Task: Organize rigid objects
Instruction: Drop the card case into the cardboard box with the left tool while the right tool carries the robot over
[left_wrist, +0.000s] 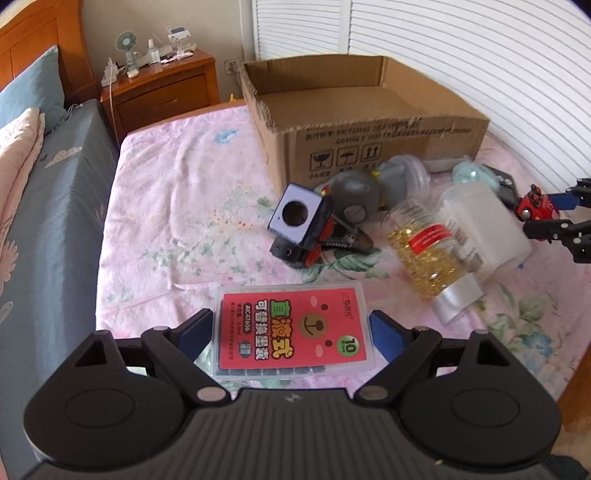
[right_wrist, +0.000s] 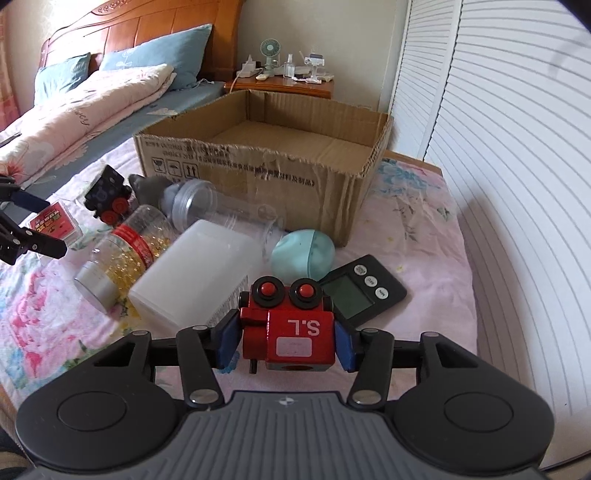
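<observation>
left gripper (left_wrist: 291, 332): jaws spread around the ink refill case (left_wrist: 291, 328), not yet clamped
right gripper (right_wrist: 288, 341): clamped on red toy train (right_wrist: 290, 325)
tip: lift straight, drop inside cardboard box (right_wrist: 373, 162)

Right gripper (right_wrist: 286, 341), low centre of frame: jaws closed on red toy train (right_wrist: 291, 325), "S.L" on top. Just above it: white container (right_wrist: 195, 273), teal egg (right_wrist: 303, 252), black timer (right_wrist: 360, 290). Cardboard box (right_wrist: 258, 173) upper centre, on bed (right_wrist: 424, 236).
</observation>
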